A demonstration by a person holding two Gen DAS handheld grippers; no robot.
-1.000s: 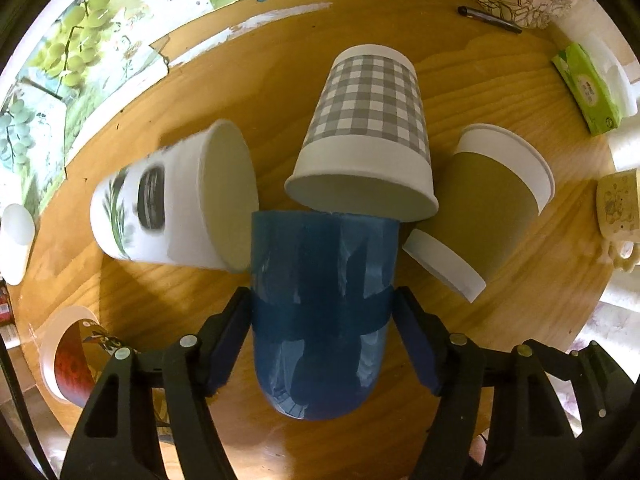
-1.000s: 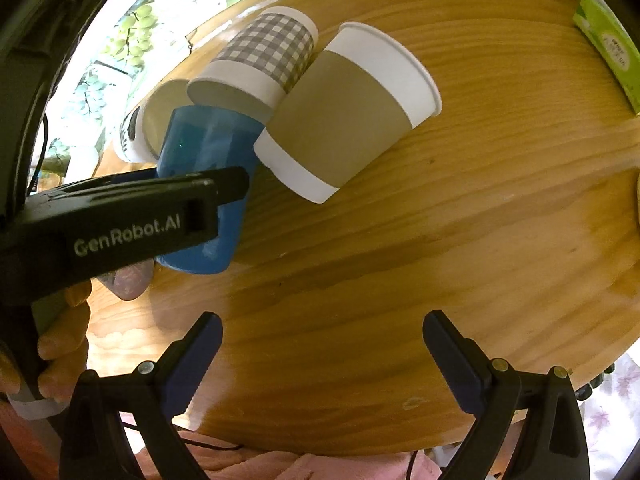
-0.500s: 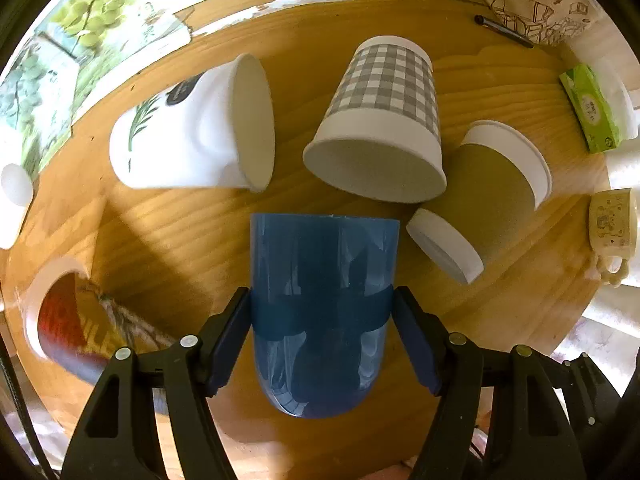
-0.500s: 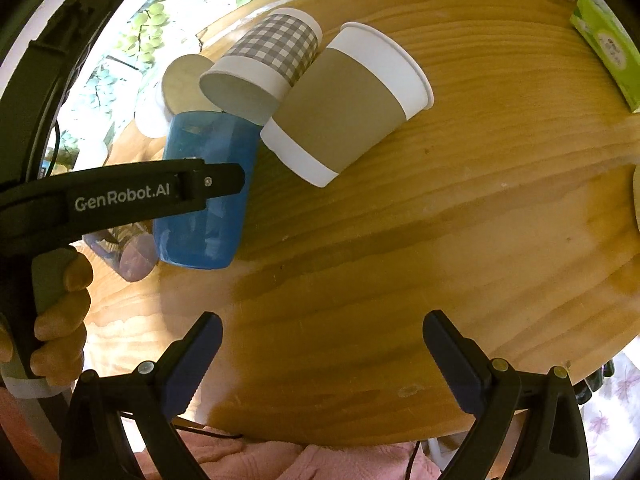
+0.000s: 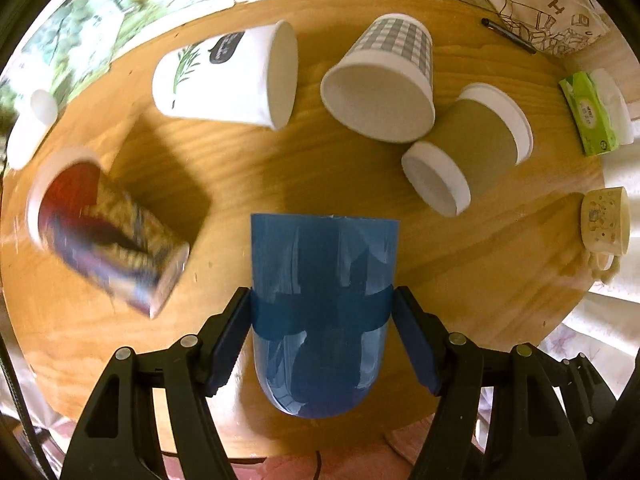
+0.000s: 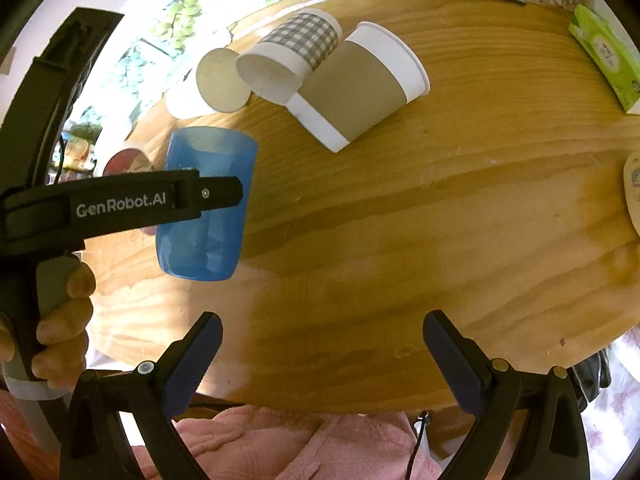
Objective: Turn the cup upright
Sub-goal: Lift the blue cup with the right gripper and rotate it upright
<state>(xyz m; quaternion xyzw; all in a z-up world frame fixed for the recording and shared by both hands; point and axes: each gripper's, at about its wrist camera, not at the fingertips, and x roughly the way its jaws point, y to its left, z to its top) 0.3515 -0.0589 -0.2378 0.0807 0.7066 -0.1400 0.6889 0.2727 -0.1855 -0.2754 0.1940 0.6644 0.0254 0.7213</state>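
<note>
- Left gripper (image 5: pixel 322 312) clamped on the blue cup (image 5: pixel 323 300) at mid-body, one pad on each side — cup lifted clear of the wooden surface (image 5: pixel 340 184).
- Seen from the right wrist, blue cup (image 6: pixel 206 208) upright, open mouth up, rounded base down, above the near-left part of the surface (image 6: pixel 400 220).
- Right gripper (image 6: pixel 320 356) spread wide, holding nothing, hovering over the near edge, well apart from the blue cup.
- Beyond the blue cup: gingham cup (image 5: pixel 384 88) on its side, mouth toward the camera — touching the brown-sleeved cup (image 5: pixel 472 148), also on its side.
- Beyond and left of the blue cup: white leaf-print cup (image 5: pixel 228 76) lying down.
- Left of the blue cup: dark patterned cup (image 5: pixel 108 232) on its side, blurred.
- Far right of the blue cup, at the rim: green tissue pack (image 5: pixel 588 118) and cream mug (image 5: pixel 604 220).
</note>
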